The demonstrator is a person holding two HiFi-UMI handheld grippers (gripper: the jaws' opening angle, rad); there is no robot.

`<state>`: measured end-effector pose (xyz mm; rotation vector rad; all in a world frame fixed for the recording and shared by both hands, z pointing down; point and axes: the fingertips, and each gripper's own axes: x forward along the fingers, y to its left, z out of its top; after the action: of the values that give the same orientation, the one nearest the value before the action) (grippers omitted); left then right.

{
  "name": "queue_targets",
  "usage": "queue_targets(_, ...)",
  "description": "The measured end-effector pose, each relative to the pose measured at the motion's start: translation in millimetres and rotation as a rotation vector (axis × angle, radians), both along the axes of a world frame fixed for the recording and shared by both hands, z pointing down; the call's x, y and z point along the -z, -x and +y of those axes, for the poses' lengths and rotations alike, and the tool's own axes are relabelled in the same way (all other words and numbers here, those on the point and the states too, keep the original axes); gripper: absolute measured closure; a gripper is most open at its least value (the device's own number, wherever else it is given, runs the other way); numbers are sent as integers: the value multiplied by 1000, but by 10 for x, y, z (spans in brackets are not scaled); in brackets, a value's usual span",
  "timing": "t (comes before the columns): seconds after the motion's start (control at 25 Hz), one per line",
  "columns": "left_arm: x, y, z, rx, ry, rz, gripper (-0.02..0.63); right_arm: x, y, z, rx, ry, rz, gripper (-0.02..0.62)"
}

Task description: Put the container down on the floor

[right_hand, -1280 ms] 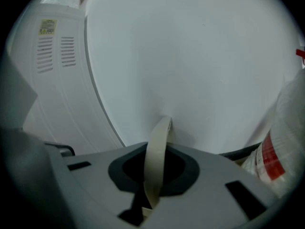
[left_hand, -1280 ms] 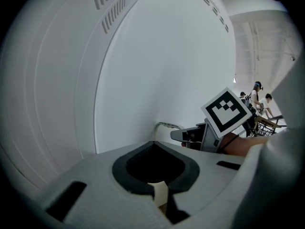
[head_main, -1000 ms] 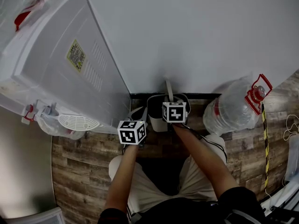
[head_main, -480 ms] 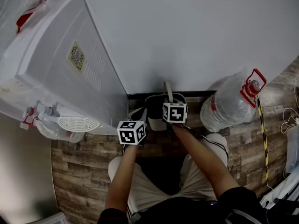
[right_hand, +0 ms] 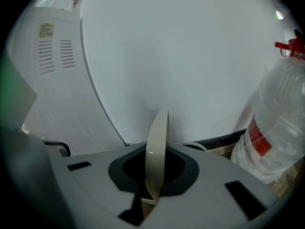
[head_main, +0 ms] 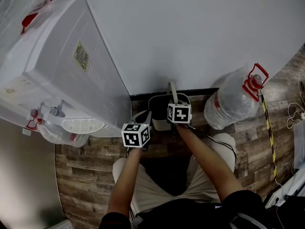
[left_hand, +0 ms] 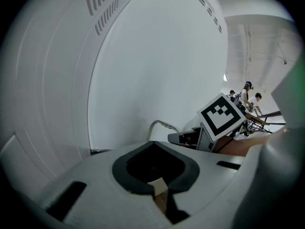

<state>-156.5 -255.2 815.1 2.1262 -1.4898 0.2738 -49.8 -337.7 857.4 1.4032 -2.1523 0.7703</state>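
Observation:
The container [head_main: 159, 112] is a small pale bin with a dark rim, low at the foot of the wall between the dispenser and the bottle. Whether it rests on the floor I cannot tell. Its beige strap handle [head_main: 172, 92] stands upright. My right gripper [head_main: 174, 106] is shut on that handle [right_hand: 157, 151], which runs down into the closed jaws of the right gripper [right_hand: 151, 194]. My left gripper [head_main: 144, 119] sits at the bin's left edge. In the left gripper view the left gripper [left_hand: 159, 191] pinches a small pale piece of the container's edge [left_hand: 157, 185].
A white water dispenser [head_main: 62, 70] stands close on the left, its side filling the left gripper view [left_hand: 47, 80]. A large clear water bottle [head_main: 233, 104] with a red cap leans on the right [right_hand: 276, 123]. Black skirting [head_main: 200, 93] lines the wall. The person's knees are just behind.
Both grippers and the container keep almost the same places. The head view has tilted a little, so the bottle and dispenser sit slightly higher in the picture.

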Motion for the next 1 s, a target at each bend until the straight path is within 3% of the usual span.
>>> queue_targets(0.44,-37,-55,140,-28,7,6,591,-76,-136,182,-65,-2,2,563)
queue_targets(1.0,-162,-203,285,-59,19,8,591,-195,-282,504,-54,19,0,563)
